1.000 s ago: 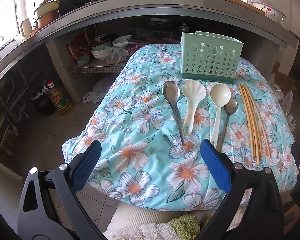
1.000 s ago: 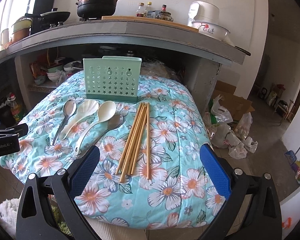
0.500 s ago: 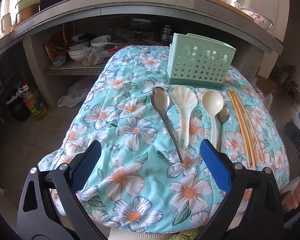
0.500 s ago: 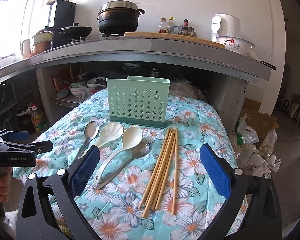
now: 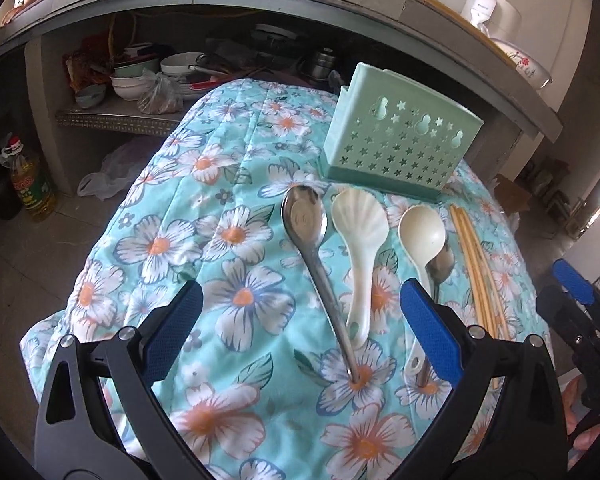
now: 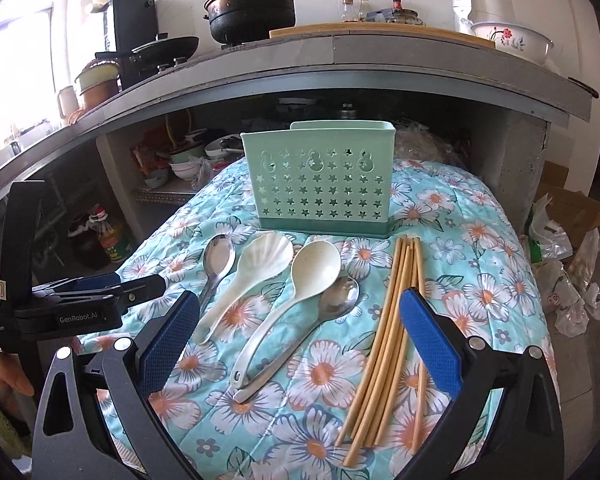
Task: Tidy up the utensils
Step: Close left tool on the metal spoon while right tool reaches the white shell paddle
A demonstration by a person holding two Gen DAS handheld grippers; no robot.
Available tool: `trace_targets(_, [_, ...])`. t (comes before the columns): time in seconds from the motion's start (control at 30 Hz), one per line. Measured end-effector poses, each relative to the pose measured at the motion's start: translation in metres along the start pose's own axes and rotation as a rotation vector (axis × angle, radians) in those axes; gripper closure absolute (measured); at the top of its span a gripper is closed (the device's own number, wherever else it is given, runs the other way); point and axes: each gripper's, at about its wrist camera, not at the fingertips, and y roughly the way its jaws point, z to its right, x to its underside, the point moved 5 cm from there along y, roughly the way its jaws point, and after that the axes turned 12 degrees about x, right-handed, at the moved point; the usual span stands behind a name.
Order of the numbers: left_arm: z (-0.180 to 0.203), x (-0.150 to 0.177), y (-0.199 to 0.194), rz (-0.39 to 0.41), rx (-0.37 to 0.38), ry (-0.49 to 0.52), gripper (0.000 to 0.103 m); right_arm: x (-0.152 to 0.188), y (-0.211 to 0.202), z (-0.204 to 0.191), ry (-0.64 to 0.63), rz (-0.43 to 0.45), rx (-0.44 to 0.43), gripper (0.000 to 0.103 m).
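A mint-green perforated utensil holder (image 5: 398, 156) (image 6: 320, 184) stands upright at the far end of a floral-quilted table (image 5: 188, 216) (image 6: 460, 240). In front of it lie a metal spoon (image 5: 312, 248) (image 6: 216, 264), a white shell-shaped scoop (image 5: 358, 236) (image 6: 252, 276), a cream ladle (image 5: 422, 240) (image 6: 296, 292), a second metal spoon (image 6: 332, 308) partly under the ladle, and several wooden chopsticks (image 5: 476, 272) (image 6: 384, 328). My left gripper (image 5: 300, 332) hovers open above the spoon handles. My right gripper (image 6: 300, 336) is open over the ladle and chopsticks, holding nothing.
Behind the table runs a concrete counter (image 6: 340, 60) with a black pot (image 6: 252, 8), bottles and a white basin (image 6: 512, 40). Bowls crowd the shelf (image 5: 140, 76) beneath. An oil bottle (image 5: 30, 184) stands on the floor left; plastic bags and a cardboard box (image 6: 560, 224) lie right.
Both grippers have moved forward and lower toward the table, so the utensils loom larger. The left view has swung right. Nothing on the quilt has shifted.
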Motion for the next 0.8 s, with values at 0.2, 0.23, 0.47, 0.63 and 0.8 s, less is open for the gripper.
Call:
trace_targets(0.2, [-0.008,-0.032,0.018,-0.002,0.054,0.053,0.007,-0.007,0.018,-0.006,0.052,-0.038,-0.045,0.005])
trace_targets(0.23, [-0.009,-0.037,0.022,-0.004,0.057,0.071,0.007,-0.008,0.021,-0.008,0.059,-0.044,-0.055,0.005])
trace_targets(0.47, [-0.025,-0.056,0.060,-0.085,0.101,0.084,0.008,-0.006,0.035,-0.018,0.082,-0.102,-0.132,0.007])
trace_targets(0.63, [-0.035,-0.061,0.083,-0.144,0.124,0.072,0.034,-0.003,0.040,-0.021,0.097,-0.136,-0.183,0.015])
trace_targets(0.8, [-0.031,-0.056,0.101,-0.205,0.159,0.112,0.052,0.003,0.045,-0.022,0.123,-0.173,-0.227,0.020])
